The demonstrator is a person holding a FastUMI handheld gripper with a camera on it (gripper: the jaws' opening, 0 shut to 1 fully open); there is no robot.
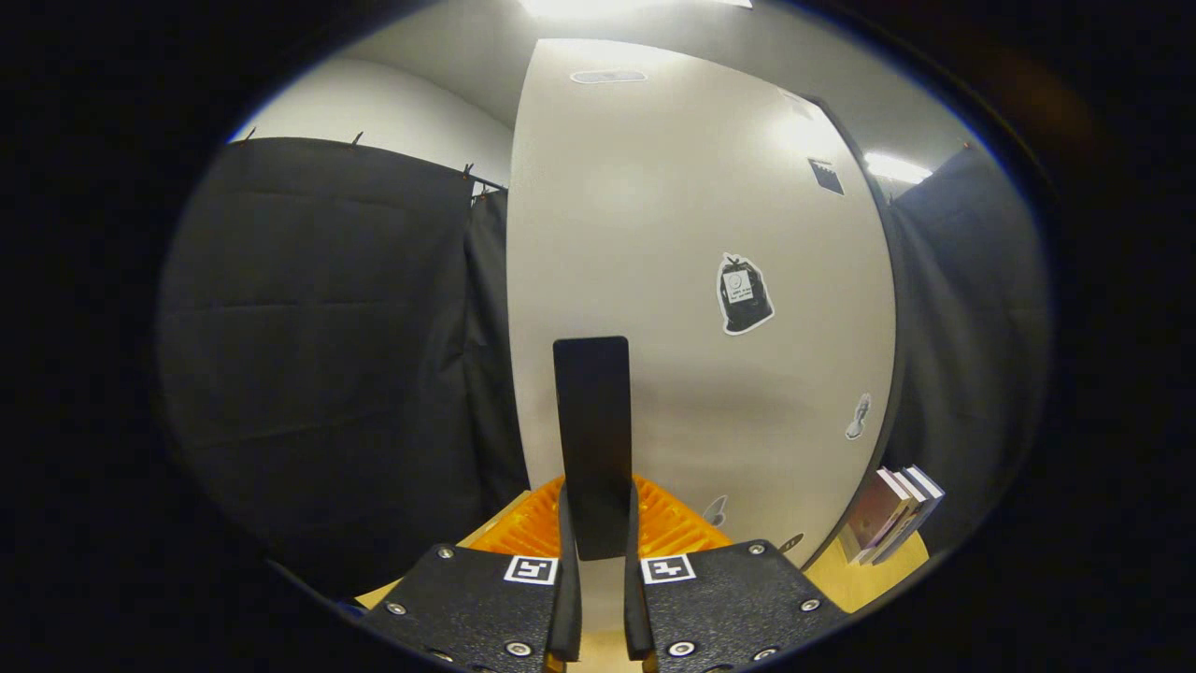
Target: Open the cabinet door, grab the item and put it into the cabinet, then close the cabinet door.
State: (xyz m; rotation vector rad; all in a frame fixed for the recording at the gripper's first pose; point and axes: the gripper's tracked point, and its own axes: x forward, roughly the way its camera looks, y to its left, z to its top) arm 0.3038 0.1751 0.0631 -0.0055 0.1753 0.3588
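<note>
I have the gripper (598, 551) pinched on a flat black slab (591, 439), which I take to be the item for the cabinet; both fingers (565, 598) press against its lower end and it stands upright between them, rising toward twelve o'clock. Directly beyond it is the white cabinet door (691, 280), a broad pale panel that curves in this lens, with its dark edge running down at about three o'clock. I can't tell from here whether the door is shut or swung out. It carries a few stickers: a black bag-shaped one (745, 294) at about one o'clock from the slab's top, a small grey one (858, 417) further toward three o'clock. Low behind the slab, an orange ribbed thing (668, 523) sits on a light wooden surface (860, 581). At four o'clock, a few books (892, 514) lean together on that surface, close to the door's edge. Black cloth (327, 355) hangs at nine o'clock.
</note>
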